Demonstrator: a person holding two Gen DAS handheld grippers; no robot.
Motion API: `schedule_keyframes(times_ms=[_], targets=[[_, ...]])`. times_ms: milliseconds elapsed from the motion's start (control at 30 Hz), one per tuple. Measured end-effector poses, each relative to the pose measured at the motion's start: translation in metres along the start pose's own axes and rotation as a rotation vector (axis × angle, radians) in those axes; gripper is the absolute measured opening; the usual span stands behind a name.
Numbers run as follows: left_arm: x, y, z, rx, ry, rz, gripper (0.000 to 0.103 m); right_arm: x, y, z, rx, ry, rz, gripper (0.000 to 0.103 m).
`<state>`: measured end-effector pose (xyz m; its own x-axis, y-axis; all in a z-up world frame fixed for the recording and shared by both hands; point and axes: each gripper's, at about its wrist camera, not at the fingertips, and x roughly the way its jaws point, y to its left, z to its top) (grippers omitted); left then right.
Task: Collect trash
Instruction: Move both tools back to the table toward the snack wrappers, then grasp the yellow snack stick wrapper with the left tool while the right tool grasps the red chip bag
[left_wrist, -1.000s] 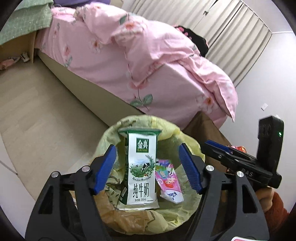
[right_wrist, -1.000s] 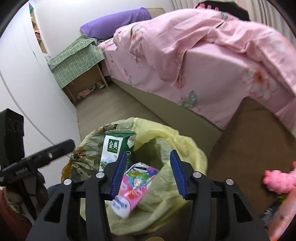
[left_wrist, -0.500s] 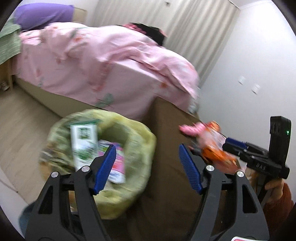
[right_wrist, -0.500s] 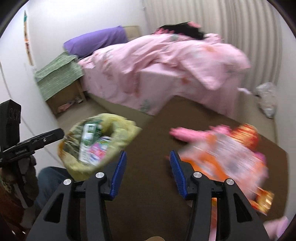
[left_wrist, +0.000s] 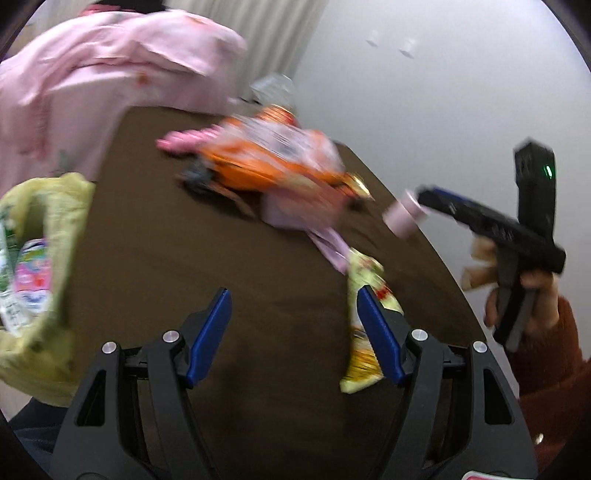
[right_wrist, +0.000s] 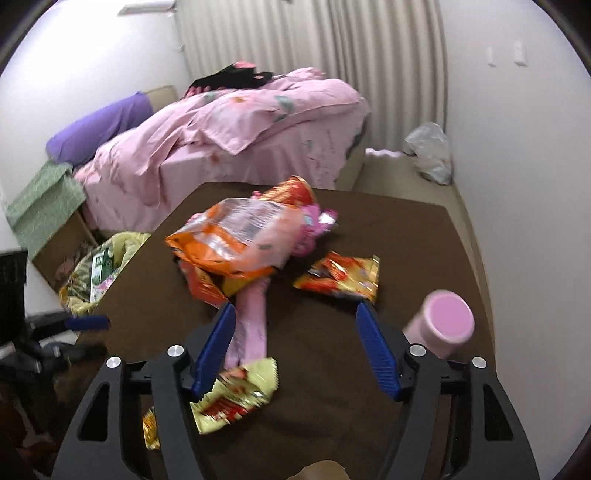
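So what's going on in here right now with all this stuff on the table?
Someone is clearing trash with a handheld gripper in each hand. The left gripper and the right gripper are both open and empty, held over the brown table. Snack wrappers lie there uncollected: a big orange bag, a red-yellow packet and a yellow-green wrapper, plus a pink cup. The yellow trash bag beside the table already holds a milk carton.

Glossy crinkled plastic snack bags (right_wrist: 240, 236) lie on the matt brown worktop (right_wrist: 406, 251); the quilt (right_wrist: 258, 118) is soft pink cloth.
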<state>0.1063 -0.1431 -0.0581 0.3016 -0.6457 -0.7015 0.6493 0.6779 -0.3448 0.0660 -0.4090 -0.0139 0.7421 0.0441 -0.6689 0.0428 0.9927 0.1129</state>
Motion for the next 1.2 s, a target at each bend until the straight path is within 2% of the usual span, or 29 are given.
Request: schedule_keyframes(times_ms=[100,167,300,400,467,500,667,733,900,1000,1033,1100,1133,1167,1200], targets=[[0.01,-0.025,-0.005,0.042,0.03,-0.048,0.067,-0.009,-0.013,-0.009,0.024,-0.022,-0.023,0.064],[0.018,-0.037,-0.008,0.067,0.048,-0.052,0.067,-0.012,-0.02,-0.014,0.037,-0.02,-0.021,0.064],[0.045,-0.061,-0.01,0.15,0.096,0.051,0.067,-0.015,-0.025,-0.023,0.027,0.001,-0.017,0.064],[0.057,-0.06,-0.011,0.115,0.151,0.039,0.055,-0.015,-0.02,-0.029,-0.013,0.0,-0.033,0.064],[0.064,-0.057,-0.011,0.1,0.17,0.035,0.04,-0.01,-0.018,-0.032,-0.025,0.009,-0.037,0.064],[0.065,-0.054,-0.013,0.093,0.176,0.036,0.038,-0.007,-0.019,-0.033,-0.026,0.017,-0.03,0.064],[0.04,-0.039,-0.011,0.067,0.131,0.052,0.035,0.019,-0.01,-0.028,-0.041,0.059,0.022,0.064],[0.025,-0.022,-0.007,0.019,0.096,0.084,0.035,0.027,-0.003,-0.02,-0.069,0.051,0.023,0.064],[0.004,0.023,0.0,-0.102,0.031,0.2,0.036,0.061,0.002,0.02,-0.111,0.038,-0.019,0.064],[-0.005,0.04,0.001,-0.154,0.013,0.213,0.037,0.094,-0.005,0.047,-0.12,0.077,-0.065,0.064],[-0.007,0.044,0.002,-0.154,0.001,0.219,0.039,0.103,-0.007,0.052,-0.13,0.087,-0.078,0.063],[-0.012,0.046,0.002,-0.145,-0.02,0.227,0.042,0.119,-0.011,0.062,-0.153,0.109,-0.105,0.046],[-0.015,0.047,0.002,-0.145,-0.027,0.228,0.042,0.128,-0.014,0.067,-0.162,0.124,-0.112,0.042],[-0.012,0.047,0.004,-0.147,-0.032,0.229,0.042,0.135,-0.017,0.07,-0.164,0.136,-0.121,0.031],[-0.015,0.049,0.004,-0.154,-0.042,0.229,0.043,0.143,-0.021,0.073,-0.165,0.153,-0.14,0.03]])
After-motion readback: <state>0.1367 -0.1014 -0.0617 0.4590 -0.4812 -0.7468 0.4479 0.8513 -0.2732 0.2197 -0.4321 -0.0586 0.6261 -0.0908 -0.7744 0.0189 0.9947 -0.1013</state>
